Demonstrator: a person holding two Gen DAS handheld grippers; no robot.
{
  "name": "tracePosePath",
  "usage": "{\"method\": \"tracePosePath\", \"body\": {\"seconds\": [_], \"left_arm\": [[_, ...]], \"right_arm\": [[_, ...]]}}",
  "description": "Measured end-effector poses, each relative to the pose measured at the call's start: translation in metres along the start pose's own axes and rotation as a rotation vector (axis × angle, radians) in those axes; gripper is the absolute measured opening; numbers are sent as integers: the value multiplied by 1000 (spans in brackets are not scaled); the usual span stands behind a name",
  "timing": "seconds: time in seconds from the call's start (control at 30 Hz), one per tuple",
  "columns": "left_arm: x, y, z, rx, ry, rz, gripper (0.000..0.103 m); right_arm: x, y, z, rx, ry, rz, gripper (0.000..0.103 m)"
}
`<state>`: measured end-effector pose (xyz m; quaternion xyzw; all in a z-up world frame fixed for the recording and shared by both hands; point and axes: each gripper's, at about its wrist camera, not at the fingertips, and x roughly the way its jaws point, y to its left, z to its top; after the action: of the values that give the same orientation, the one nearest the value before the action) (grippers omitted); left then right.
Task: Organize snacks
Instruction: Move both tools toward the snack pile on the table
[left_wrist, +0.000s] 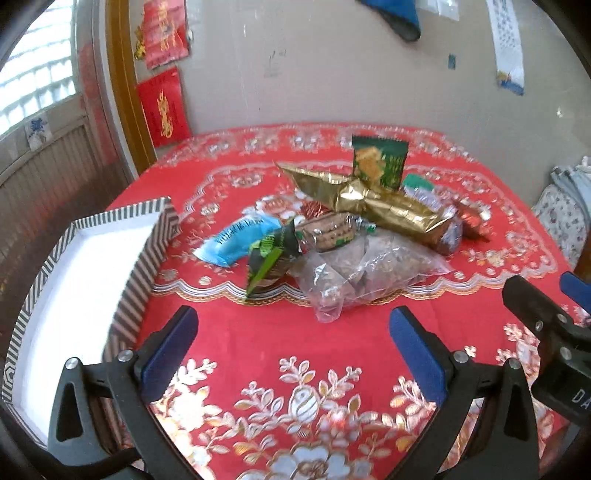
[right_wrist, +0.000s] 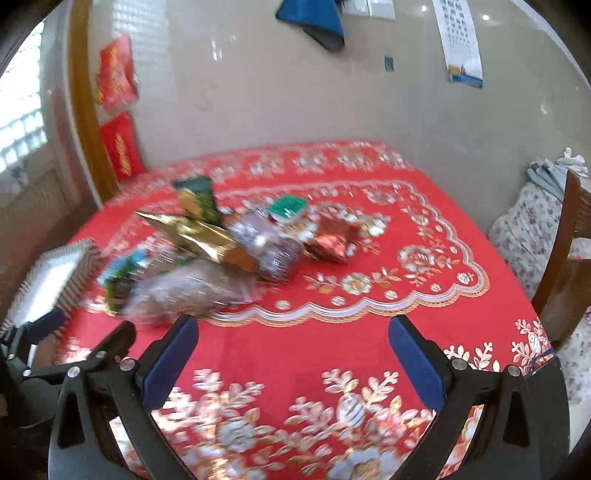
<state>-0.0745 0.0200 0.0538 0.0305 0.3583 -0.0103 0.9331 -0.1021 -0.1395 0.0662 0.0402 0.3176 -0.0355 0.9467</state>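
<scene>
We've got both grippers spread wide and empty: left gripper (left_wrist: 291, 343) and right gripper (right_wrist: 293, 345) hover over the red tablecloth (left_wrist: 280, 332). Snack pile (left_wrist: 343, 225) sits mid-table, gold foil bag (left_wrist: 369, 199) on top, clear bag (left_wrist: 365, 269) nearest us. Striped box (left_wrist: 147, 258) is just left of the pile.

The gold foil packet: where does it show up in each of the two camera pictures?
Left wrist view: the gold foil packet lies right of centre, on top of the snack pile, in front of the green packet.
Right wrist view: it sits left of centre, blurred, again just below the green packet.
Shared landmark: the striped box, at the left edge of both pictures.
</scene>
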Motion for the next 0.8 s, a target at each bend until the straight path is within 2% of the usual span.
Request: {"method": "tracePosePath", "body": {"seconds": [0.13,0.27,0.43,0.8], "left_arm": [[-5,7,-4,-7,13,-42,103],[-9,10,-8,-7,-4,-44,103],[-10,19,-11,-9,-3,-56,103],[-4,31,-13,-20,-10,-62,103]], "right_arm": [[-23,11,-3,-37,-81,18,103],[-44,27,-6,-111,-170,-25,103],[-42,27,-9,-75,-152,38,103],[-37,30,-14,-82,-124,45,103]]}}
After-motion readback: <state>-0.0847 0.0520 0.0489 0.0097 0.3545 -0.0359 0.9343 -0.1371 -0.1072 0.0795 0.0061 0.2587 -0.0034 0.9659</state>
